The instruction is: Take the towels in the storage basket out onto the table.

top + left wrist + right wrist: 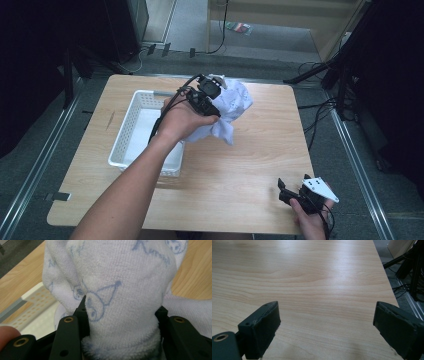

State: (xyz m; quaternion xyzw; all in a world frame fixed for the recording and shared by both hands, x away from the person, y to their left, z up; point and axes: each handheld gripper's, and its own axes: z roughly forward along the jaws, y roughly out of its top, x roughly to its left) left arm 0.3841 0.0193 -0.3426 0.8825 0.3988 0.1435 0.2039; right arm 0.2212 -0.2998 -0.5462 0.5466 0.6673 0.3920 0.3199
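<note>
A white towel (231, 106) printed with blue cartoon figures hangs bunched in the air just right of the white basket (131, 130). My left gripper (212, 102) is shut on it; in the left gripper view the towel (120, 290) bulges up between the two black jaws, which press its thick folds from both sides. My right gripper (287, 192) rests low at the table's front right corner, open, with bare wood between its fingers (264, 325).
The wooden table (250, 165) has open room in its middle and right half. The basket's perforated rim (32, 302) lies just below and left of the towel. Cables and stand legs (325, 75) crowd the floor beyond the right edge.
</note>
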